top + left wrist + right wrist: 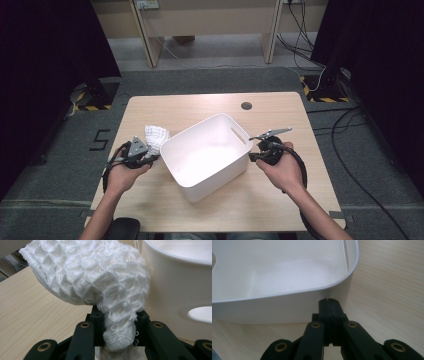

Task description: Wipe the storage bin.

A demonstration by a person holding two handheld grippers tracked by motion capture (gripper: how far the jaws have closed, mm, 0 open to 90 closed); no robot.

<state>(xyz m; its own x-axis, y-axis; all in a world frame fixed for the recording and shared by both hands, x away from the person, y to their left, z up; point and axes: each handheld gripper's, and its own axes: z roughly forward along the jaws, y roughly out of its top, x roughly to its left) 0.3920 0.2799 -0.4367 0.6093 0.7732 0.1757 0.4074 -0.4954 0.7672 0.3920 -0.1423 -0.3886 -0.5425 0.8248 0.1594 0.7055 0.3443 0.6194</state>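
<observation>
On table left, L gripper (150, 159) sits in the person's left hand (123, 172), grey 3-corner plate on top, cable looping off its back. Jaws clenched on a white waffle-knit cloth (156, 137): in the left gripper view (117, 336) a twisted end of the cloth (95, 277) is pinched between the black jaws, rest balloons up and over them. High view puts the cloth at table left, just beside the left wall of the white bin (172, 152), outside it, not over the rim. Can't tell if the cloth's far end touches the tabletop (280, 200) or hangs clear.

Centre: bin sits on the wood table, turned diagonal to the table edges, open top, inside looks bare. Slot handle cutout in its right-hand wall (239, 134); left gripper view has another oval cutout (200, 314) in the wall facing that gripper.

Right: R gripper (252, 156) in the right hand (282, 167), tips at the bin's right wall, near its lower corner. Right gripper view (329, 307): jaws pressed flat tog, nothing between them, tips just under the bin rim (312, 290) and against or v close to the outer wall, can't tell which. Plate on this gripper sticks up and out to the right; cable runs back along the forearm.
</observation>
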